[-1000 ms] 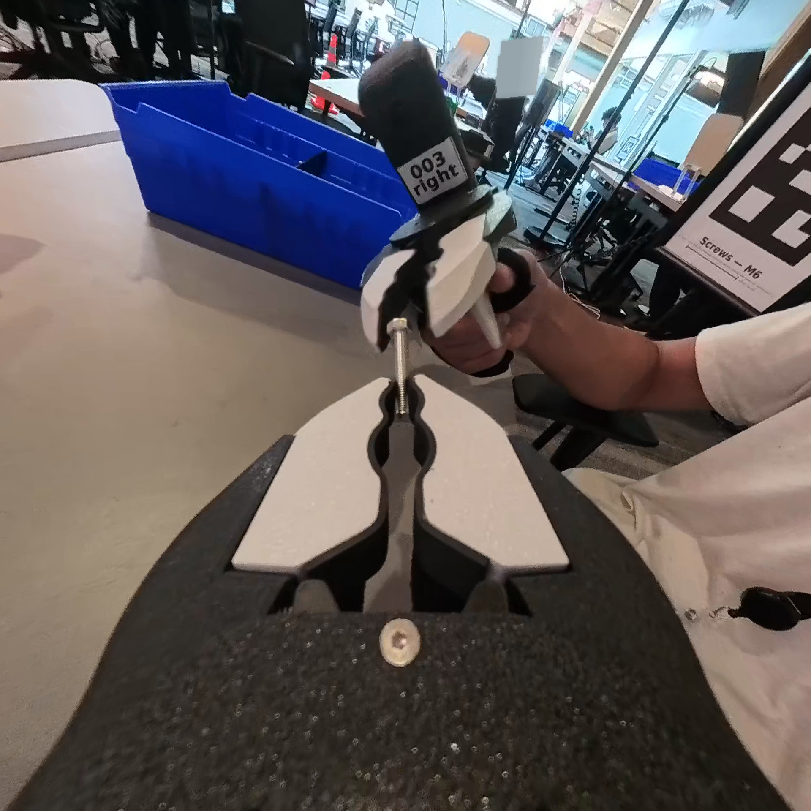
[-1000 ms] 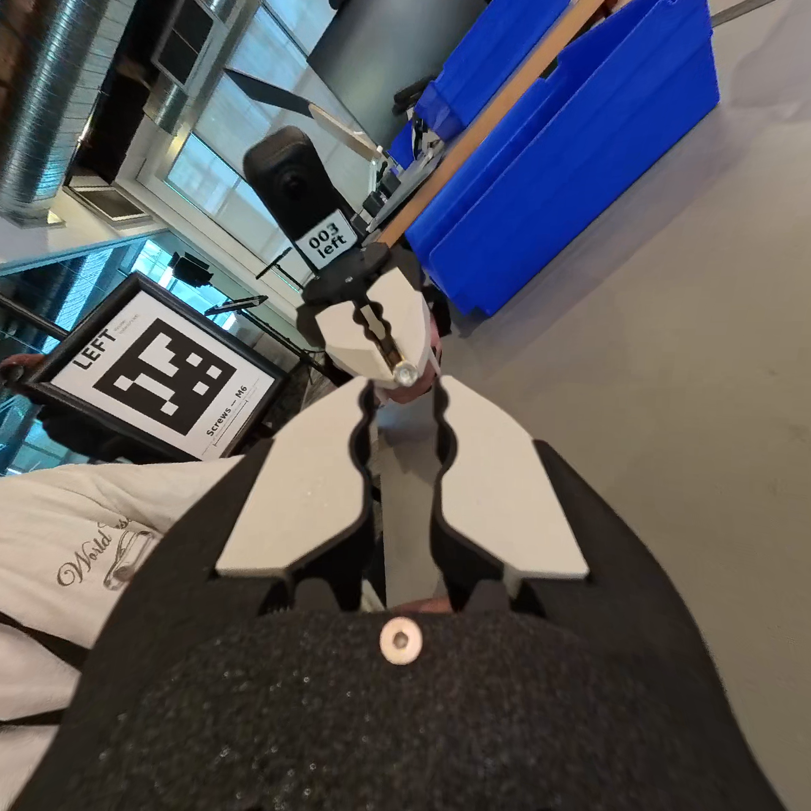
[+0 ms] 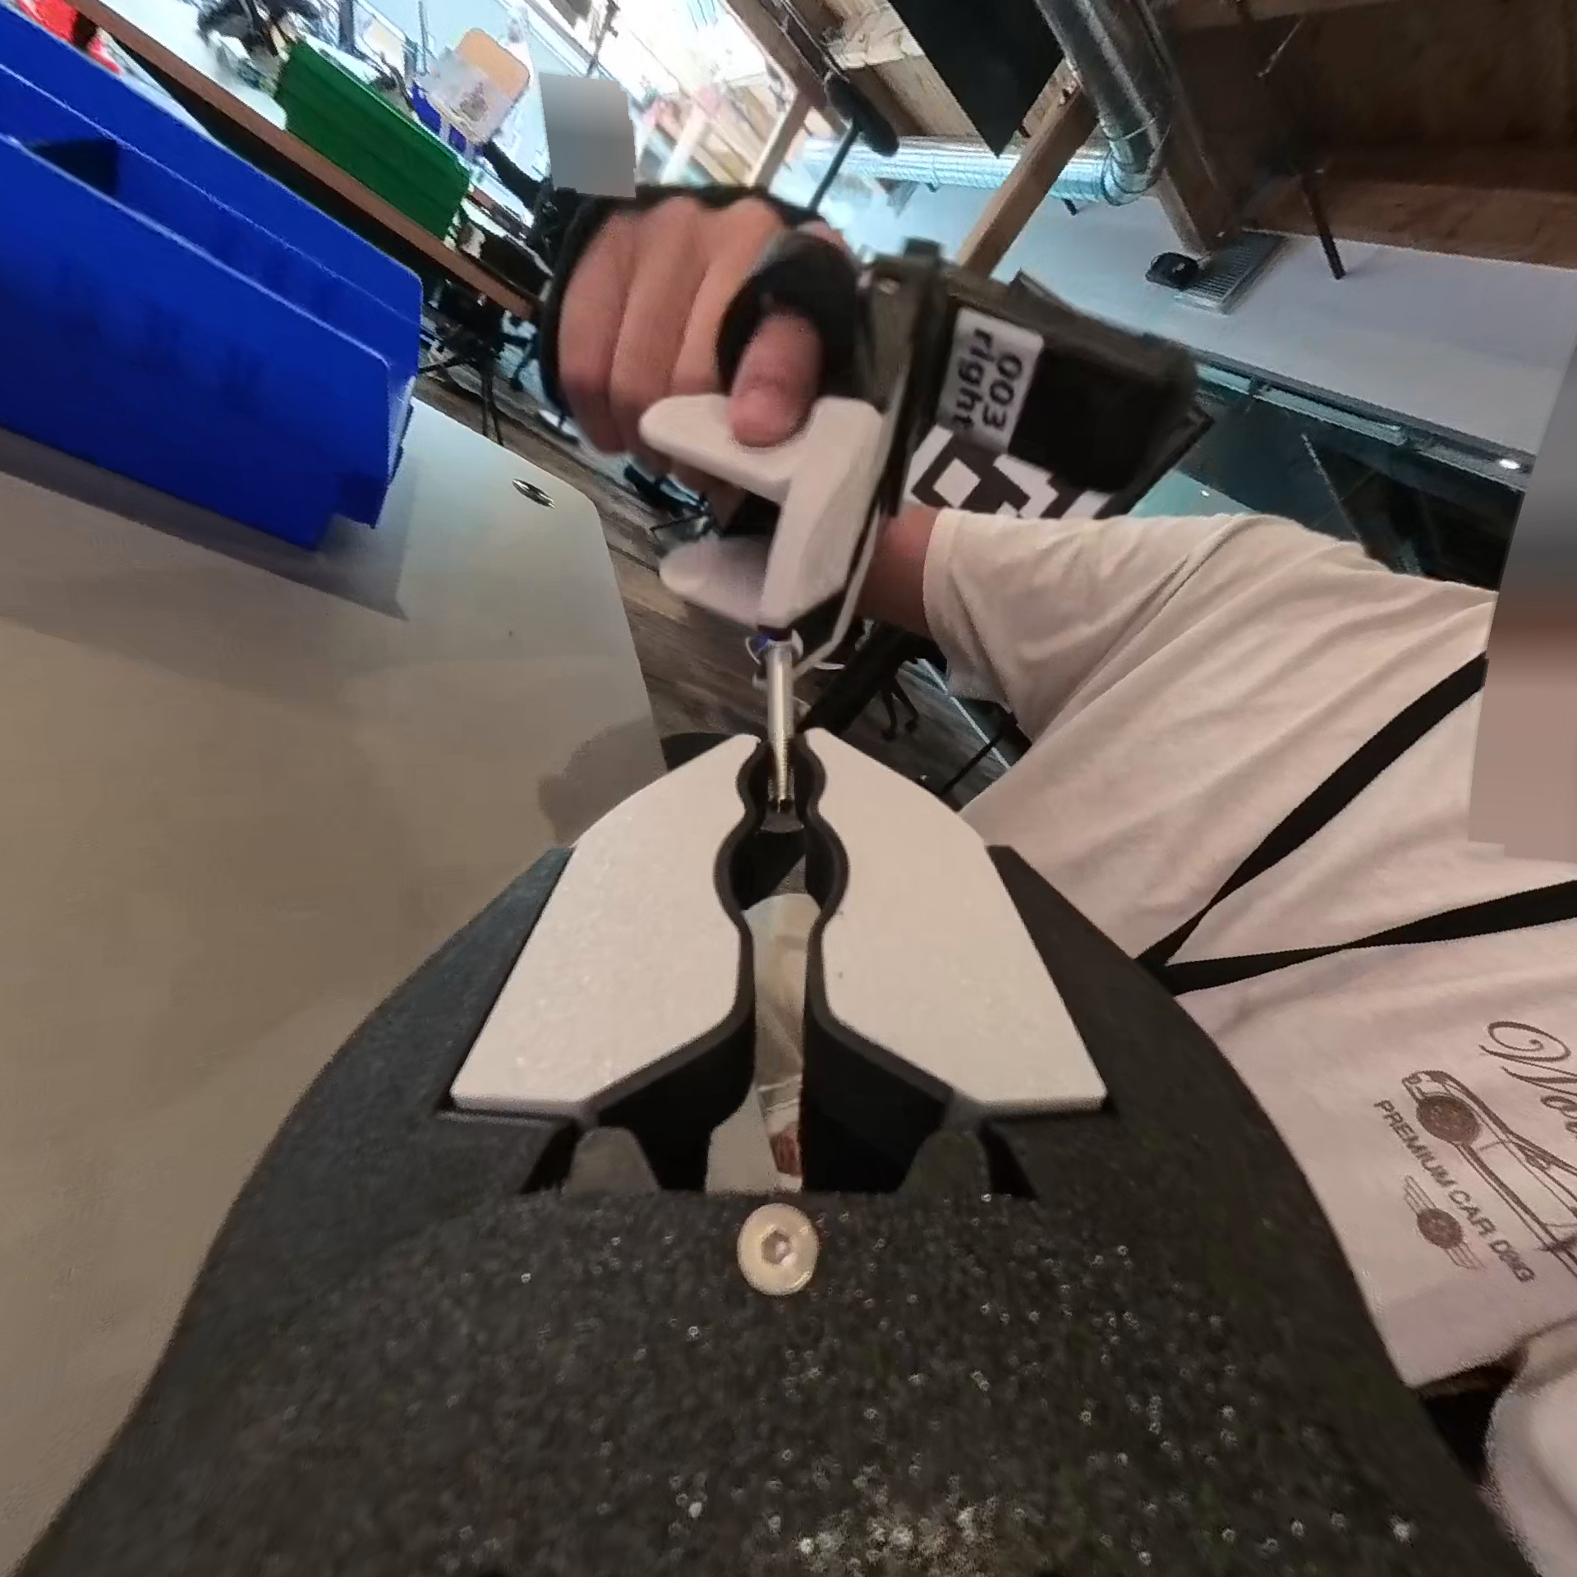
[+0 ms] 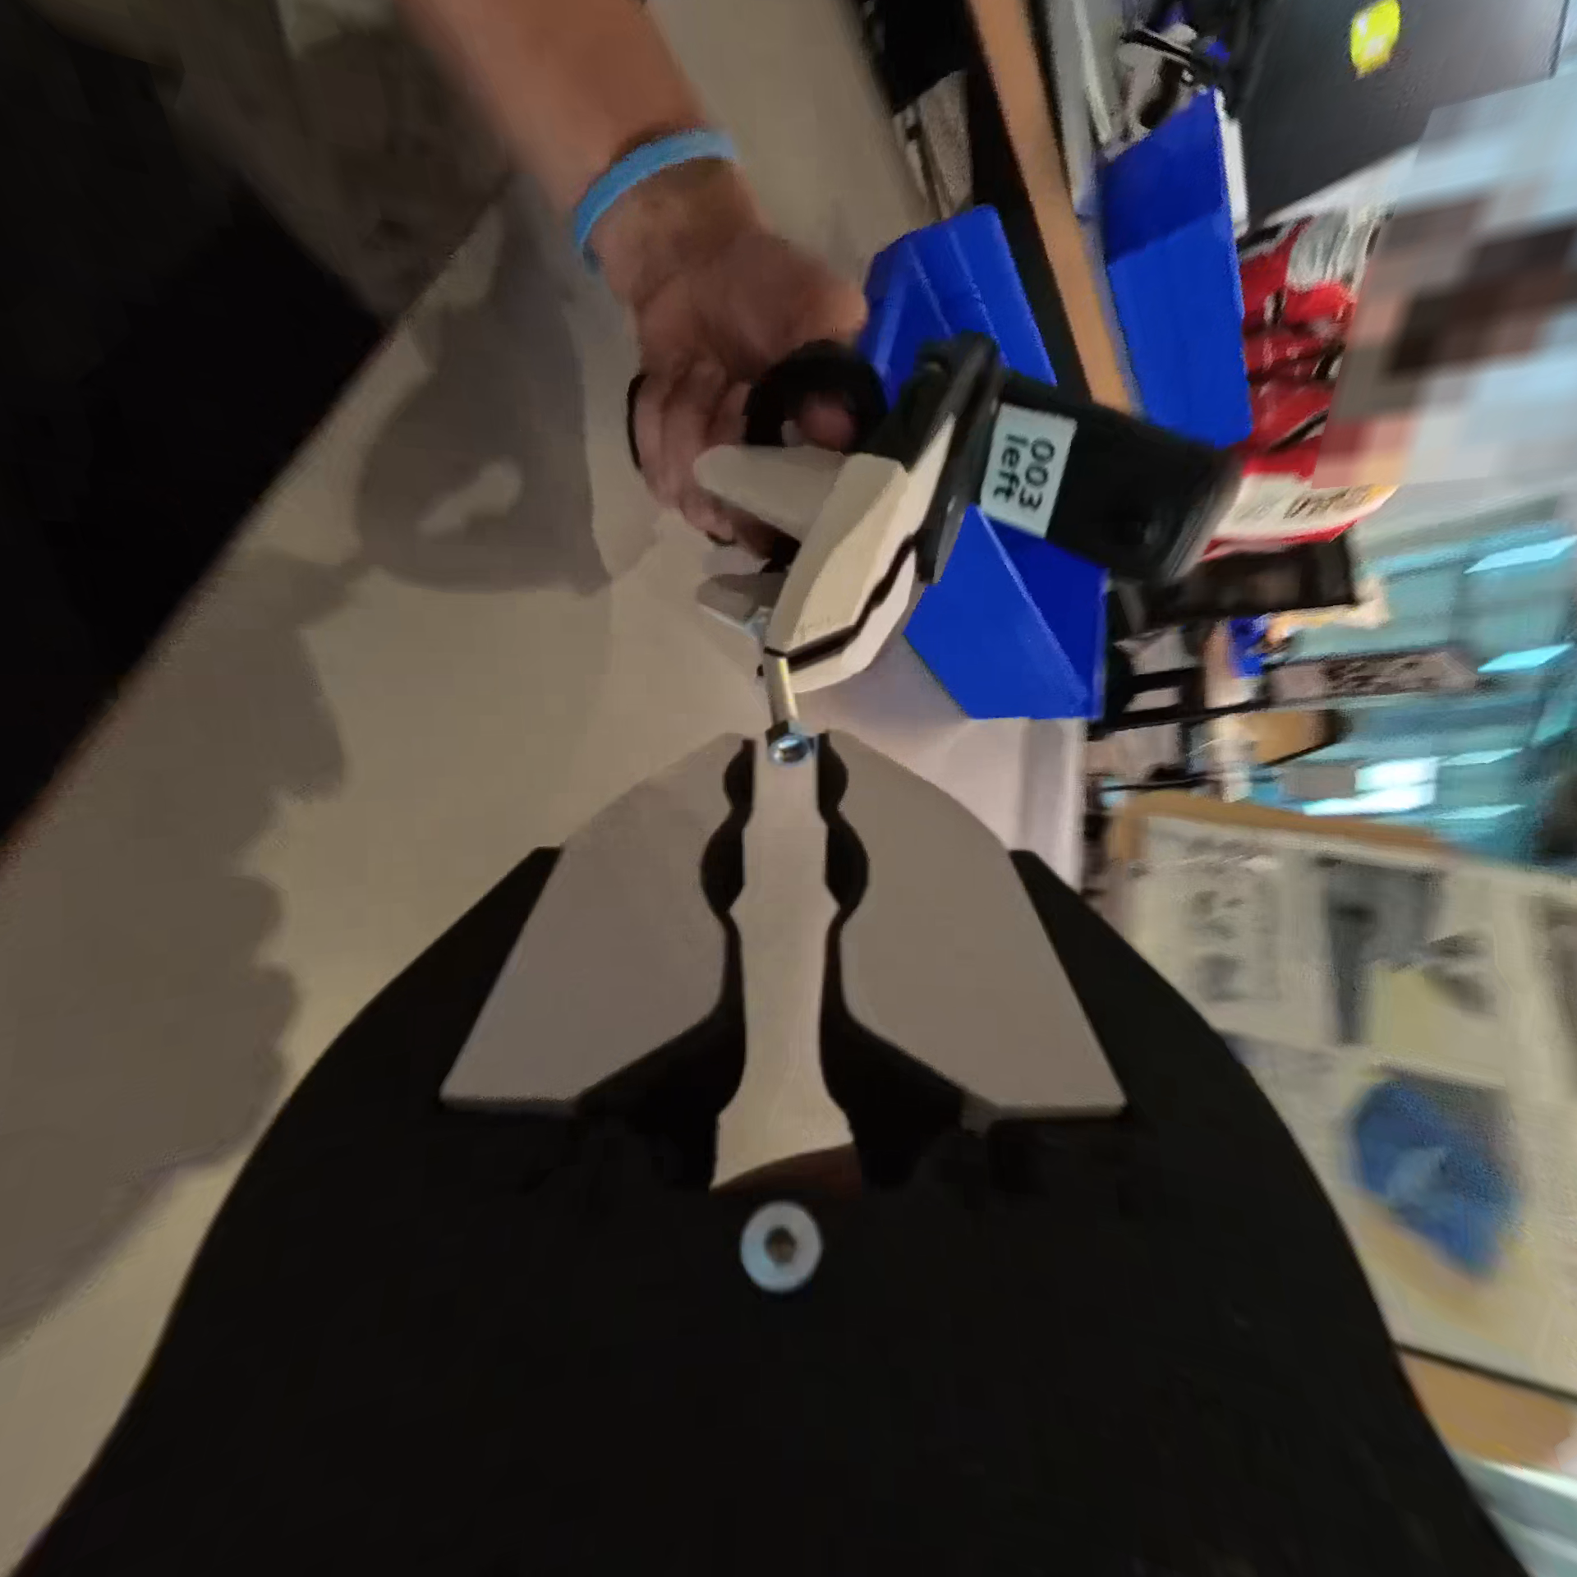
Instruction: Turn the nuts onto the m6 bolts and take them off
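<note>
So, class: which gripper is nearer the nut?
Right. The right gripper has its fingertips at the nut on the bolt; the left gripper holds the bolt's opposite end.

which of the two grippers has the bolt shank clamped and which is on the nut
The left gripper clamps the bolt by its threaded shank; the right gripper sits around the nut at the far end.

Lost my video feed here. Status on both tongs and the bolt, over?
Left tongs clamped on the bolt shank. Right tongs closed on the nut at the bolt's tip. Nothing in the way.
</note>
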A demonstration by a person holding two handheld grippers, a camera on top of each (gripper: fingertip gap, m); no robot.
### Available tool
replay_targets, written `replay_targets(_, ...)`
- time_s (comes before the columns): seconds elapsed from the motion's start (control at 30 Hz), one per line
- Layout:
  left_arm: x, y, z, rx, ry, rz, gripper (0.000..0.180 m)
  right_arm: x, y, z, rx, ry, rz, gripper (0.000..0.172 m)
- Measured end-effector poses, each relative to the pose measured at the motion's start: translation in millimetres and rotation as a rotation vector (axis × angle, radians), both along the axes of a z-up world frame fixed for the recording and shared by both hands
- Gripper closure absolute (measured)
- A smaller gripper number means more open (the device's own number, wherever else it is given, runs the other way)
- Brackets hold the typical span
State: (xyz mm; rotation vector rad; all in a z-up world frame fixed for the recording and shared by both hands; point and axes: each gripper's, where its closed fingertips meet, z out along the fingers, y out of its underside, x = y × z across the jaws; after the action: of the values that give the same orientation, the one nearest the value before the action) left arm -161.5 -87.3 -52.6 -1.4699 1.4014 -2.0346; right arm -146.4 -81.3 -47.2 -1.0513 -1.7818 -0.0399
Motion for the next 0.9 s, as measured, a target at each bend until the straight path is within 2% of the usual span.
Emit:
replay_targets(0.07,0,6,-1,0.042,0.014,0.047,0.176,1,6,1,-0.244,0.168,-0.070,0.138)
replay_targets(0.13,1,12,-4,0.107,0.039,0.102,0.176,0,8,9,-0.478,0.390,-0.101,0.130)
replay_targets(0.2,1,18,-6,0.163,0.055,0.156,0.176,5,20,16,-0.729,0.634,-0.191,0.130)
replay_targets(0.27,1,26,-9,0.217,0.073,0.210,0.176,12,35,10,-1.027,0.847,-0.320,0.133)
replay_targets(0.37,-1,34,-12,0.277,0.098,0.257,0.176,9,34,-13,-1.440,0.976,-0.423,0.139)
replay_targets(0.43,-1,36,-14,0.302,0.116,0.268,0.176,4,28,-13,-1.612,1.051,-0.366,0.139)
replay_targets(0.5,-1,35,-15,0.314,0.126,0.263,0.175,2,30,-10,-1.656,1.094,-0.345,0.140)
replay_targets(0.6,0,34,-16,0.324,0.136,0.261,0.175,-1,30,-13,-1.577,1.042,-0.367,0.142)
replay_targets(0.67,0,32,-16,0.318,0.133,0.247,0.176,-4,28,-14,-1.530,0.996,-0.365,0.162)
replay_targets(0.77,-1,32,-17,0.311,0.135,0.243,0.176,-4,28,-16,-1.389,0.917,-0.375,0.162)
replay_targets(0.9,-3,25,-13,0.249,0.099,0.185,0.176,-5,19,-14,-1.114,0.703,-0.295,0.162)
